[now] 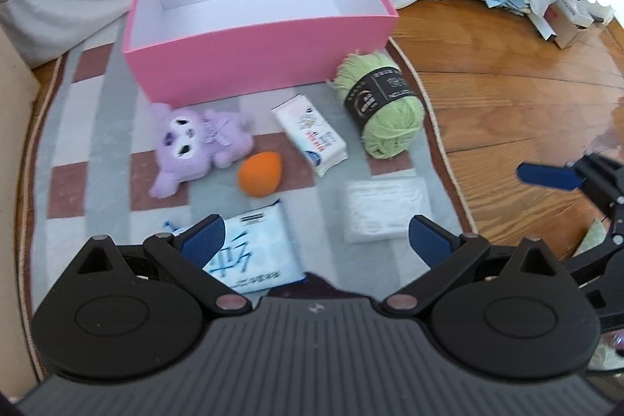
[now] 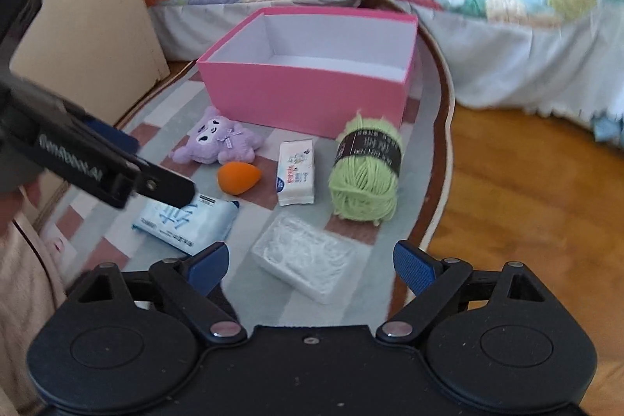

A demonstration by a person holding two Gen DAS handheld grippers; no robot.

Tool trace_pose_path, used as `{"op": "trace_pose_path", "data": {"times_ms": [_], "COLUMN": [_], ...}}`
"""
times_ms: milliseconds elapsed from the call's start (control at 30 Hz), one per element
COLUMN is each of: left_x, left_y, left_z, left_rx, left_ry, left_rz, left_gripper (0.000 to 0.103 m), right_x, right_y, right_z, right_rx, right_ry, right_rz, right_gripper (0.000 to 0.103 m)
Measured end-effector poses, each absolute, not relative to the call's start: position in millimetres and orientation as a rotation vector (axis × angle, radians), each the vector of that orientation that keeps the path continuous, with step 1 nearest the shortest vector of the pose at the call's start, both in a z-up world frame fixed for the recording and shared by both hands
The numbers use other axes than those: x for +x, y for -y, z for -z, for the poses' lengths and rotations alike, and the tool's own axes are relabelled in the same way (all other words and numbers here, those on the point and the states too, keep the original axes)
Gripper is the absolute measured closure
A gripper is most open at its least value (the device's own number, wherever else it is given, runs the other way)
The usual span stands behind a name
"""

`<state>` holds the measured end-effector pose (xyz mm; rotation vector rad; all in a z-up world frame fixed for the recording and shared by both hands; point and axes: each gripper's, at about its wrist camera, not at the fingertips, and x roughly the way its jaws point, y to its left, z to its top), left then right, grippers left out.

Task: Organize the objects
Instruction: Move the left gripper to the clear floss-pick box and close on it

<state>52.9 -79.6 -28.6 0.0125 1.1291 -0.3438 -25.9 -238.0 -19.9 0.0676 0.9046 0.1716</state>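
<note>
Both grippers, left (image 1: 316, 245) & right (image 2: 311, 266), spread wide, empty. Box (image 1: 249, 65) on rug w/ yarn (image 1: 384, 110), plush (image 1: 199, 147) in front. Cardboard (image 2: 89, 38) only in right view. Wipes pack (image 1: 253, 260) partly hidden by left finger.

The left gripper (image 1: 316, 240) is hovering with its blue-padded jaws spread wide, holding nothing. The right gripper (image 2: 310, 264) is likewise gaping wide and empty, sitting off to the left one's right
</note>
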Motion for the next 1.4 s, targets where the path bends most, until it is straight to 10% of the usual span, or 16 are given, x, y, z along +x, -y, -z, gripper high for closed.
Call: {"op": "trace_pose_path", "data": {"times_ms": [300,567,967,1400], "left_x": [71.5,80.3,80.3,80.8], "left_y": [85.7,89.0,95.5,91.9], "left_z": [69.5,108.0,138.0,152.3], "left_rx": [-0.071,-0.126,-0.215,-0.346], "left_ry": [-1.143,-1.153,-1.138,-1.135], "left_rz": [0.385,0.431,0.477,0.505], "left_gripper": [0.004,0.036,0.053,0.054], "right_x": [-17.6,-11.2,-8.0,-6.7], "right_y": [236.1,229.8,226.8,222.7], "right_z": [59.8,88.0,111.4,123.8], "right_rx": [0.112,0.105,0.119,0.083], "right_ry": [-0.933,-0.884,-0.887,-0.879], "right_rz": [-0.179,-0.191,-0.173,-0.158], "right_gripper": [0.015,0.017,0.021,0.031]}}
